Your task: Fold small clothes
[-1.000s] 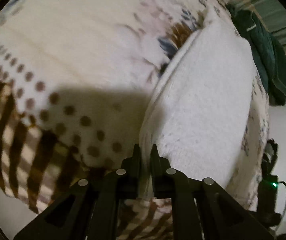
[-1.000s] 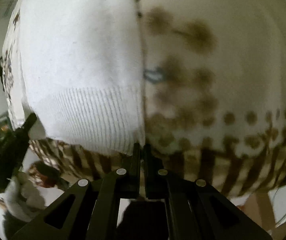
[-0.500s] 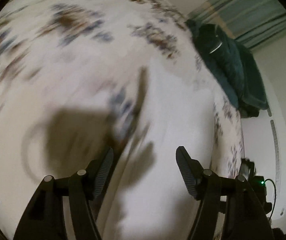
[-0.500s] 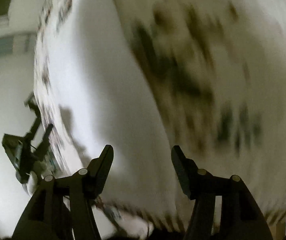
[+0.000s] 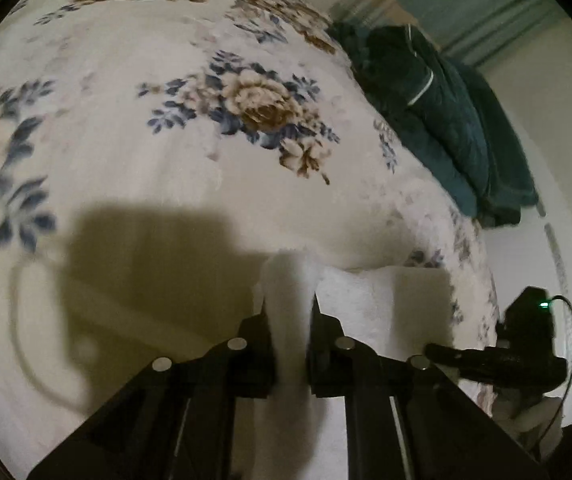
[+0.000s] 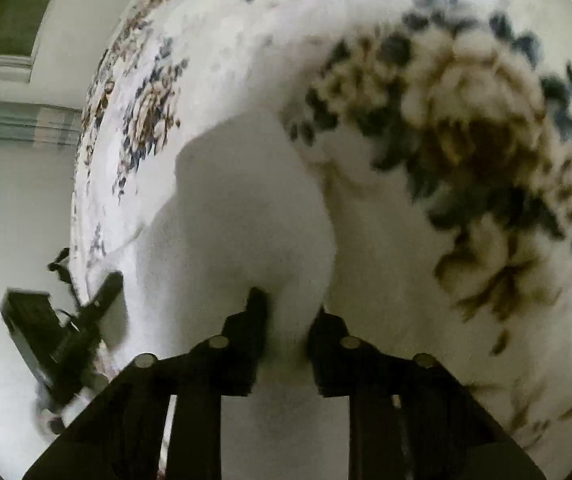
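A cream bed cover printed with blue-and-brown flowers [image 5: 245, 104] fills the scene. A dark teal quilted blanket [image 5: 446, 128] lies crumpled at its far edge, beside pale walls [image 5: 558, 128] and what may be striped curtains [image 5: 466, 4].

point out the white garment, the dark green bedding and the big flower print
white garment [image 5: 382, 300], left wrist view, flat panel right of the pinch
dark green bedding [image 5: 446, 120], left wrist view, middle of the pile
flower print [image 5: 257, 104], left wrist view, bloom centre
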